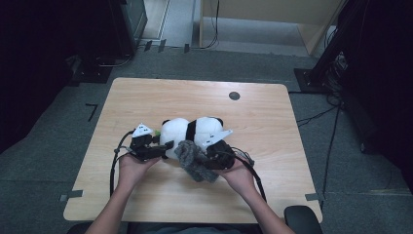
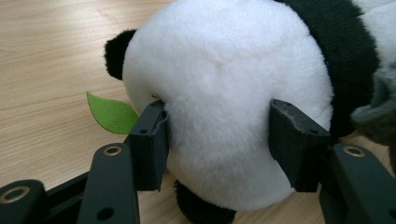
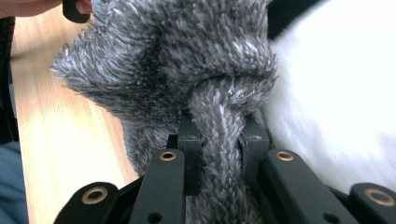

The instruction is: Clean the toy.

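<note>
A black and white panda plush [image 1: 192,131] lies on the wooden table [image 1: 272,141]. My left gripper [image 1: 163,146] is shut on its white rounded end [image 2: 219,116], with one pad pressed into the fur on each side. A green felt leaf [image 2: 112,113] pokes out beside the left pad. My right gripper [image 1: 207,155] is shut on a fuzzy grey cloth [image 1: 195,161], pinching a bunched fold [image 3: 219,140] between its pads right against the panda's white fur [image 3: 336,102]. The cloth hangs in front of the plush.
A dark round grommet [image 1: 234,95] sits in the table's far right part. Cables [image 1: 114,165] trail from both grippers toward the near edge. Dark stands and a cabinet [image 1: 131,24] line the floor beyond the table.
</note>
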`<act>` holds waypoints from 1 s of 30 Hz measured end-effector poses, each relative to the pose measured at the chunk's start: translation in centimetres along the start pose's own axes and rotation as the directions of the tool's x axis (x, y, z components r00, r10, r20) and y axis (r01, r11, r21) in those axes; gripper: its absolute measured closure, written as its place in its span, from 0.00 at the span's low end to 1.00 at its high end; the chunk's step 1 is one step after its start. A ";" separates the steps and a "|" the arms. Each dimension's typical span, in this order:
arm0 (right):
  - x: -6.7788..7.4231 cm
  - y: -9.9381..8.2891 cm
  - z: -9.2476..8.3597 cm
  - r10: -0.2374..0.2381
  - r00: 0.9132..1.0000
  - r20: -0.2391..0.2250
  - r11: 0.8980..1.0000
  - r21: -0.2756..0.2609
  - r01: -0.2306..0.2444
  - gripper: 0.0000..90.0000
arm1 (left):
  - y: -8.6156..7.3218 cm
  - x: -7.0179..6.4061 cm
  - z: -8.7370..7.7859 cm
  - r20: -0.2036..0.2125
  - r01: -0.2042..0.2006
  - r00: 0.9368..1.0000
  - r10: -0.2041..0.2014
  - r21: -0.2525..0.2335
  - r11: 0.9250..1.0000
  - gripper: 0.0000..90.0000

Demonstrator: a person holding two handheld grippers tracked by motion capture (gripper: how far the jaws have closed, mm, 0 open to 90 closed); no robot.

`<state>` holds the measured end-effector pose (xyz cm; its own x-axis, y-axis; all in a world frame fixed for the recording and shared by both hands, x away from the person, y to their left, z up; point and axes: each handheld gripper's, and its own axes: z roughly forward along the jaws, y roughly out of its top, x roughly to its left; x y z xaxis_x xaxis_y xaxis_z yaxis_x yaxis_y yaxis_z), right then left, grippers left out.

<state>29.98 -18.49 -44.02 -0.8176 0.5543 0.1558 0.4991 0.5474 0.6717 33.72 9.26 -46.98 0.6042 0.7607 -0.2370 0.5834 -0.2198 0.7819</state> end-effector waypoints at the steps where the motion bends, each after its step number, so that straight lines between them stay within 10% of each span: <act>1: 0.0 0.0 0.0 0.000 1.000 0.000 1.000 0.000 0.000 0.85 | 0.0 0.0 0.0 0.000 0.000 1.000 0.000 0.000 1.000 0.47; 13: -1.9 -2.8 -3.3 0.051 0.997 0.060 0.999 0.016 -0.052 0.84 | 0.0 0.0 0.0 0.000 0.003 1.000 -0.003 -0.002 1.000 0.47; 30: 1.8 1.0 0.2 -0.071 0.995 -0.075 0.997 0.005 0.072 0.85 | 0.0 0.0 0.1 0.001 0.007 1.000 -0.007 -0.002 1.000 0.47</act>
<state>29.09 -16.82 -43.27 -0.8703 0.4653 0.1615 0.4406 0.5889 0.6775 33.78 9.23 -47.01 0.6010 0.7614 -0.2431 0.5866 -0.2137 0.7811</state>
